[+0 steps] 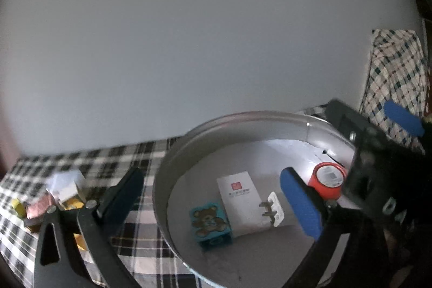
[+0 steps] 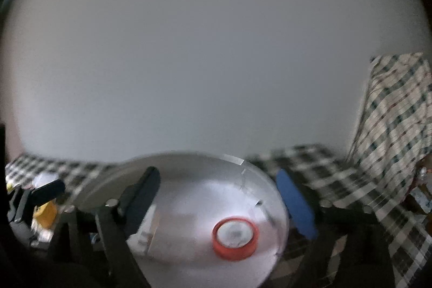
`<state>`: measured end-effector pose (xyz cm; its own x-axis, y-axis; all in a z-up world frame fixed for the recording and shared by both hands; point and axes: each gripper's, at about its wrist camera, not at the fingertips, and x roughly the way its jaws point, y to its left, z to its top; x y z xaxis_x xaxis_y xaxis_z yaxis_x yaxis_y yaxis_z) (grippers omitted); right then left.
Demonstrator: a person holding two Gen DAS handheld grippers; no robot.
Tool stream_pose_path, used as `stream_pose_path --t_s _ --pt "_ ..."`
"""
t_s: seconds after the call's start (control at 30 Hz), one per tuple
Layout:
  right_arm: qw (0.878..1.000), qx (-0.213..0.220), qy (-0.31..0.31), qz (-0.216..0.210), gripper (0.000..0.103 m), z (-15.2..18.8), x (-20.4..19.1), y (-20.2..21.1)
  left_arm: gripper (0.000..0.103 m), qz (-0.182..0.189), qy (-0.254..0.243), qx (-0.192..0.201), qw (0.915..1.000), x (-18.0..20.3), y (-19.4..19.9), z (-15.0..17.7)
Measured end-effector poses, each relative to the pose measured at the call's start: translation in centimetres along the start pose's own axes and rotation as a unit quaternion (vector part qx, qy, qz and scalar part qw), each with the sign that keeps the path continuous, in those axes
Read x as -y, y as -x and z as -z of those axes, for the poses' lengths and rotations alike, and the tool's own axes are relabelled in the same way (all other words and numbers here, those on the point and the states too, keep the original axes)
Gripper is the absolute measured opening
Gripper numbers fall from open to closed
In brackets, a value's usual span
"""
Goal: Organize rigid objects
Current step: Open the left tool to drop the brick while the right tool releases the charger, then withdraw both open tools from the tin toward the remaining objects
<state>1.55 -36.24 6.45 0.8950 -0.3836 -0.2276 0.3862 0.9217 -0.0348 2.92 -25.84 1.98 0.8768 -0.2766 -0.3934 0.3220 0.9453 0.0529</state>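
A round silver basin (image 1: 172, 166) sits on a black-and-white checked cloth (image 1: 118, 161). In it lie a teal block with a bear picture (image 1: 209, 223), a flat white box (image 1: 239, 203), a white plug adapter (image 1: 274, 209) and a red round container with a white top (image 1: 328, 180). My left gripper (image 1: 213, 196) is open over the basin's near left rim, with nothing between its fingers. My right gripper (image 2: 216, 196) is open above the basin (image 2: 189, 157). The red container (image 2: 234, 238) rests on the basin floor below it, untouched. In the left wrist view the right gripper (image 1: 361, 109) reaches in from the right.
A small pile of white, yellow and pink items (image 1: 62, 193) lies on the cloth left of the basin. A checked fabric (image 1: 397, 66) hangs at the far right against a plain pale wall (image 1: 189, 31). The left gripper's finger (image 2: 48, 189) shows at the left edge of the right wrist view.
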Motion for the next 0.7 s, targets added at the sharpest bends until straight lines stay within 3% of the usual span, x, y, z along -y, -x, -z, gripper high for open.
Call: stream_pose_path --t_s 0.27,0.4,0.57,0.7 --pt "0.999 0.033 -0.021 0.016 0.095 0.2 1.4 0.7 0.102 -0.026 0.022 0.001 0.9994 -2.1 0.8 0.5" --pt "0.997 0.071 -0.015 0.041 0.095 0.4 1.2 2.0 0.102 -0.044 0.029 0.011 0.9985 -2.9 1.3 0.8" --pt "0.992 0.120 -0.030 0.031 0.095 0.5 1.1 3.9 0.102 -0.058 0.026 0.031 0.9975 -3.5 2.1 1.1" --pt "0.993 0.115 -0.023 0.036 0.095 0.5 0.2 4.1 0.102 -0.068 0.012 0.047 0.9965 -3.7 2.6 1.5"
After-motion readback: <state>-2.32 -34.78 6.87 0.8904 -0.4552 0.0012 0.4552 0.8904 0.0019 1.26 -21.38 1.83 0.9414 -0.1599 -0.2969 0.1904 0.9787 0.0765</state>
